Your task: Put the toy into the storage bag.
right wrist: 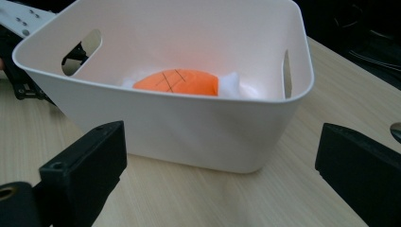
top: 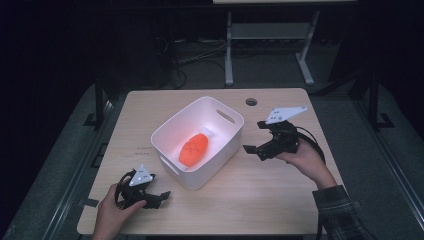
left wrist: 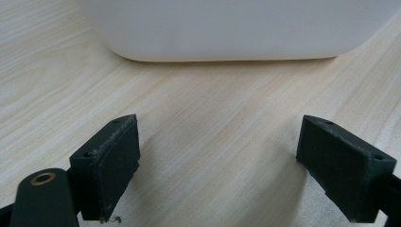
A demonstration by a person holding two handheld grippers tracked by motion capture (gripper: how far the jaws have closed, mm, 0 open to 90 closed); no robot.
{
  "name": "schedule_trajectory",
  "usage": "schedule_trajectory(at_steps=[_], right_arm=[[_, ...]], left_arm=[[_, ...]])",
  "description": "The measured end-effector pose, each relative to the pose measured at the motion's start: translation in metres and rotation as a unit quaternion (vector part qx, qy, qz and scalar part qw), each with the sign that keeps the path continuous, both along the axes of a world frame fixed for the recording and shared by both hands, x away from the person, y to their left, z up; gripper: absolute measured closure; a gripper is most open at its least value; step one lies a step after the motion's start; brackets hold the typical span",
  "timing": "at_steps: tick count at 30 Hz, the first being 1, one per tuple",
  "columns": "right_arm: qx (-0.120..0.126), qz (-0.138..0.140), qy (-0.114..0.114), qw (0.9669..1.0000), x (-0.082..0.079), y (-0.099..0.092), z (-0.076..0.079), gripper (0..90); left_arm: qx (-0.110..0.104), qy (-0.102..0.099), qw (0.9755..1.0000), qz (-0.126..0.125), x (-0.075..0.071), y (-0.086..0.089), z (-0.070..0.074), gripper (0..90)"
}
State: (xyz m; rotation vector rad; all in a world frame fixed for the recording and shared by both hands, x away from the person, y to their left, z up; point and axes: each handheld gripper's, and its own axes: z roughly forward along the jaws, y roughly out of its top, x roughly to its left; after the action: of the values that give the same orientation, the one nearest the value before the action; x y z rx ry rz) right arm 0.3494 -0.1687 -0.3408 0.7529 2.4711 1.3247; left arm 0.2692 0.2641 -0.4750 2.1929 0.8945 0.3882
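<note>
Your left gripper point(top: 156, 197) rests low on the pale wooden table point(top: 260, 200), jaws wide and holding nothing. The white plastic bin point(top: 220, 150) sits in the middle with the orange stuffed toy point(top: 194, 148) inside. Your right gripper point(top: 255, 150) is also wide and holding nothing; its view shows black lines on the toy. The room is dark.
</note>
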Motion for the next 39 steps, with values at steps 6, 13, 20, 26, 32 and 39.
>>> schedule_trajectory(at_steps=[6,13,20,26,32,39], right_arm=[[0.002,-0.017,0.000,0.9999,-0.009,-0.009,-0.014,2.4],[0.008,-0.030,0.006,0.9995,-0.017,-0.020,-0.028,2.4],[0.014,-0.049,0.004,0.9987,-0.025,-0.027,-0.039,2.4],[0.011,-0.068,0.003,0.9976,-0.031,-0.032,-0.049,2.4],[-0.008,-0.100,0.004,0.9950,-0.038,-0.036,-0.057,2.1],[-0.017,-0.116,0.013,0.9930,-0.047,-0.040,-0.070,2.1]], left_arm=[[0.001,0.000,1.0000,-0.001,0.000,0.000,0.000,13.3],[0.000,0.000,1.0000,0.000,0.000,0.000,0.000,13.3],[0.001,0.000,1.0000,-0.001,0.000,0.000,0.000,13.3],[0.000,0.000,1.0000,0.000,0.000,0.000,0.000,13.3],[0.002,0.001,1.0000,-0.001,0.000,0.000,0.000,13.3],[0.002,-0.001,1.0000,-0.002,0.000,0.000,0.000,13.2]])
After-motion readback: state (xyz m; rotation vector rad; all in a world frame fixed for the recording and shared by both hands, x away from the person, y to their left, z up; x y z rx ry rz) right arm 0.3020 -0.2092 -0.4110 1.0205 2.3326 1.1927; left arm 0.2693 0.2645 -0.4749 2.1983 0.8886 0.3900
